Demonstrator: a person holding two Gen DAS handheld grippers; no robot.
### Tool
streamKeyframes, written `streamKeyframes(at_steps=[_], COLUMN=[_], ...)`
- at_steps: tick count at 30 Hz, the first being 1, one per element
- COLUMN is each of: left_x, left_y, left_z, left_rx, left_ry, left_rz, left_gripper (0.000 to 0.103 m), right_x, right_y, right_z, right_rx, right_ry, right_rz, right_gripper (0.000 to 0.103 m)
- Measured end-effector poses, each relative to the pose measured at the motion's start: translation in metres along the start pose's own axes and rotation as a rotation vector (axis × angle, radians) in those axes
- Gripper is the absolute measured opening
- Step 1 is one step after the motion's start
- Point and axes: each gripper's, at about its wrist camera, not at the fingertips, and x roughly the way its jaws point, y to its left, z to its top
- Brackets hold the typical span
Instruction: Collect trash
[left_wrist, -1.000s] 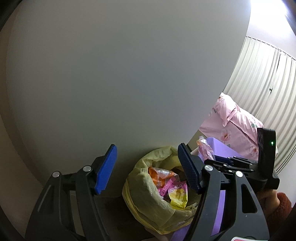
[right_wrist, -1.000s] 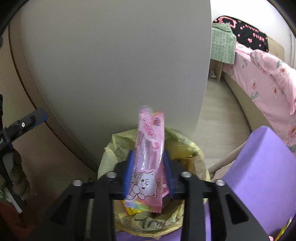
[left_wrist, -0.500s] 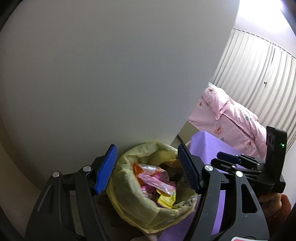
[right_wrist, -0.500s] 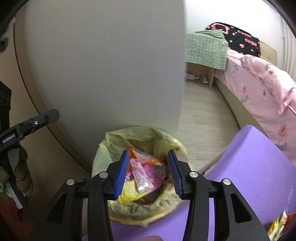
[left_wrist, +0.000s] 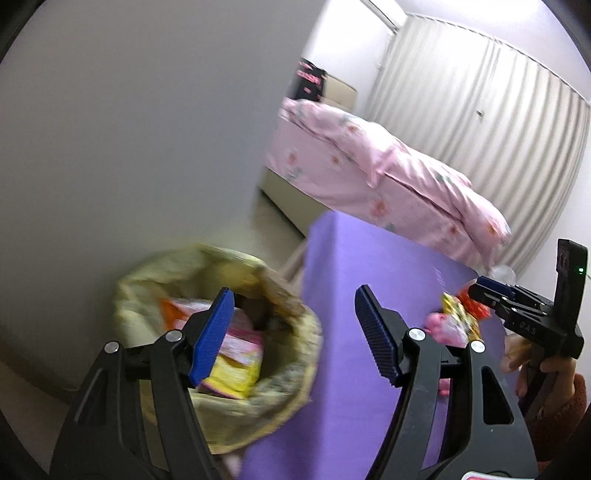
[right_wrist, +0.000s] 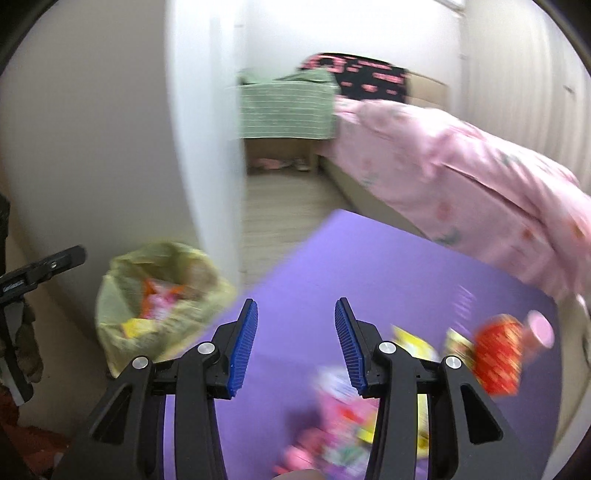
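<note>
At nine o'clock the trash bag (right_wrist: 155, 306) sat on the floor, wrappers inside; the left claw (left_wrist: 295, 332) stood wide and empty above its rim; the right claw (right_wrist: 293, 343), empty, was opening over the purple surface (right_wrist: 369, 266); I judged it should settle squarely above the wrappers (right_wrist: 343, 417) at five o'clock before closing.

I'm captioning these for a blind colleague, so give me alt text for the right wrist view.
The right gripper, empty with its jaws opening, hangs over a purple table strewn with snack wrappers and a red can. A yellow trash bag with wrappers inside sits left; a pink bed lies behind.
</note>
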Motion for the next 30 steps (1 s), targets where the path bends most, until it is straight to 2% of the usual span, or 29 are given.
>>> streamKeyframes(at_steps=[8,13,18,23,25,26,27,29,30], left_x=[0.046,0.064,0.096,0.136,0.148,0.153,0.157,0.154,0.149], left_y=[-0.073,-0.123,-0.168,-0.192,-0.199,-0.201,-0.202,-0.203,-0.203], left_z=[-0.018,-0.028,-0.041,-0.054,-0.059,-0.060,-0.061,-0.062,-0.060], left_rx=[0.103,0.154,0.227,0.190,0.179,0.176,0.171,0.172,0.180], left_ry=[0.121,0.185,0.250,0.364,0.393,0.406,0.420,0.418,0.401], left_rz=[-0.163,-0.292,-0.361,-0.376,-0.368,-0.362,-0.360,-0.364,-0.370], left_gripper=[0.064,0.064,0.064,0.064,0.058,0.048,0.032,0.017,0.013], right_x=[-0.019,-0.032,-0.049,-0.060,-0.061,-0.061,-0.060,-0.060,-0.060], right_y=[-0.082,-0.112,-0.128,-0.142,-0.145,-0.147,-0.147,-0.147,-0.146], right_z=[-0.059,-0.081,-0.090,-0.105,-0.109,-0.111,-0.112,-0.115,-0.116], right_rx=[0.145,0.206,0.253,0.307,0.323,0.332,0.340,0.346,0.346], right_ry=[0.050,0.045,0.004,-0.010,-0.006,-0.006,-0.005,-0.002,-0.002], right_rz=[-0.134,-0.192,-0.236,-0.248,-0.244,-0.240,-0.236,-0.229,-0.228], right_gripper=[0.045,0.045,0.045,0.045,0.045,0.045,0.045,0.045,0.045])
